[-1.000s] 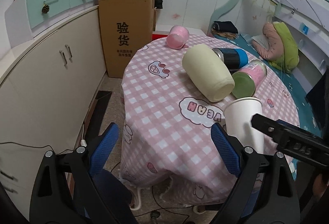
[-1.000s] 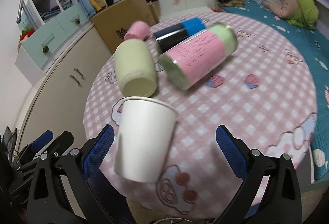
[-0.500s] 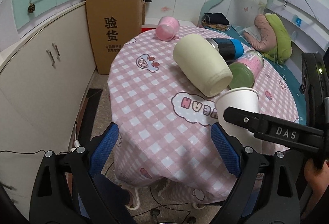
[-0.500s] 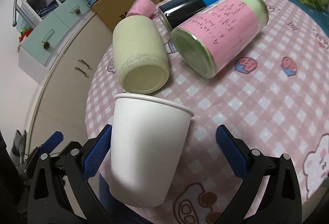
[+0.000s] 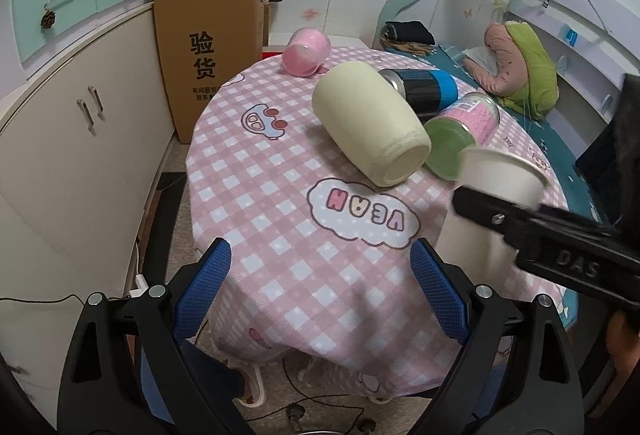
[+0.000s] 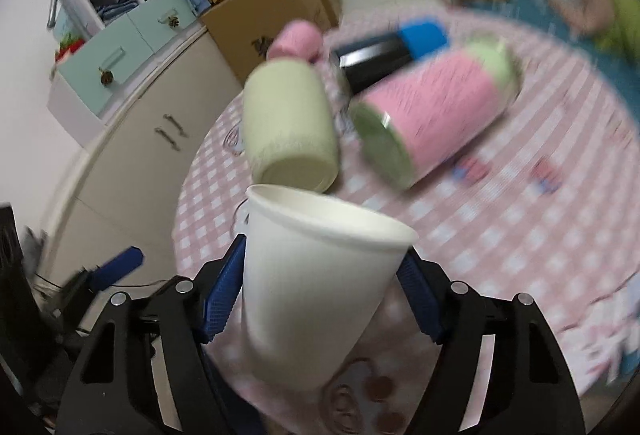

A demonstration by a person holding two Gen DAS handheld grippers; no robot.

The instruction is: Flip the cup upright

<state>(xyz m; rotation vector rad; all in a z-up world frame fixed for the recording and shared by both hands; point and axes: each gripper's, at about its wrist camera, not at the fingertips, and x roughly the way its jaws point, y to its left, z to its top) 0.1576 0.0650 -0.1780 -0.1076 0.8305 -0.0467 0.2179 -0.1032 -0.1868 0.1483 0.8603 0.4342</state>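
A white paper cup stands roughly upright, mouth up and slightly tilted, between the blue pads of my right gripper, which is shut on its sides near the table's front edge. In the left wrist view the cup is at the right, with the right gripper's black arm across it. My left gripper is open and empty, over the front edge of the pink checked table.
A cream jar, a pink-and-green can, a black-and-blue can and a pink cup lie on their sides further back. A cardboard box and cabinets stand to the left, a bed to the right.
My right gripper has closed onto the white cup and moved in; its view is now motion-blurred. The left gripper has shifted slightly and stays open.
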